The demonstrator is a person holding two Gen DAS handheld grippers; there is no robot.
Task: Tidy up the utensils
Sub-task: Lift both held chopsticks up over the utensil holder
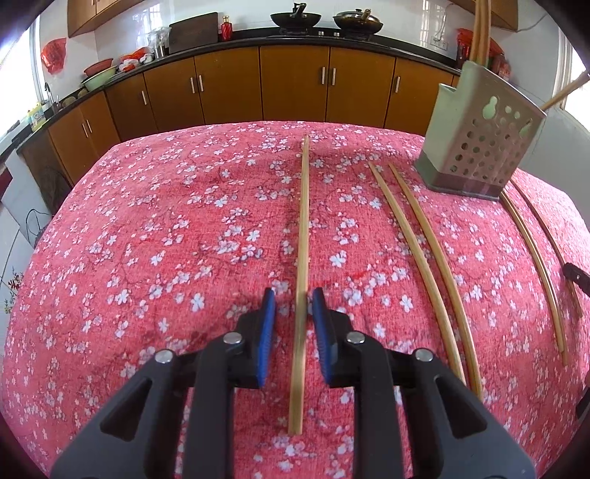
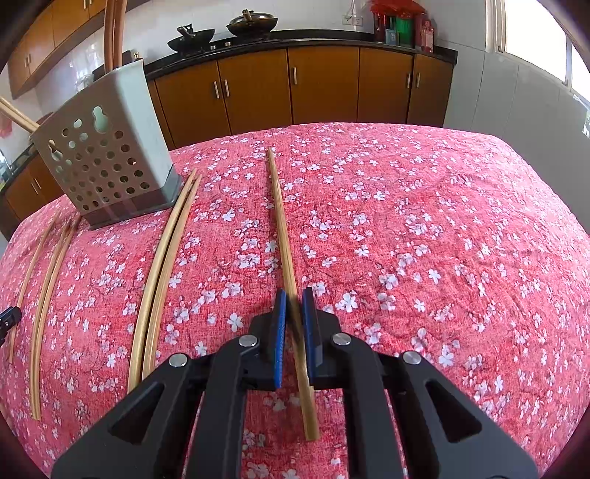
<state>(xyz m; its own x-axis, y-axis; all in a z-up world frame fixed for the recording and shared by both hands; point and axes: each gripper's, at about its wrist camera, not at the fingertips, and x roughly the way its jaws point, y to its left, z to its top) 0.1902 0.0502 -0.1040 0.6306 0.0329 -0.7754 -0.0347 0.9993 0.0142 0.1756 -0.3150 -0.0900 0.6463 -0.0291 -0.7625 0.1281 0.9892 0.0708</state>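
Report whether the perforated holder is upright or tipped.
Upright: the grey-green perforated plastic holder stands on its base on the cloth, with bamboo chopsticks sticking up.

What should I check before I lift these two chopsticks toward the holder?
1. Left chopstick lies between the fingers of the left gripper: ok.
2. Left pads touching it: not ok, a gap shows on each side.
3. Right chopstick lies between the fingers of the right gripper: ok.
4. Right grip firm: cannot tell, the stick is blurred there.
5. Holder standing upright on the table: ok.
6. Free room inside the holder: cannot tell.
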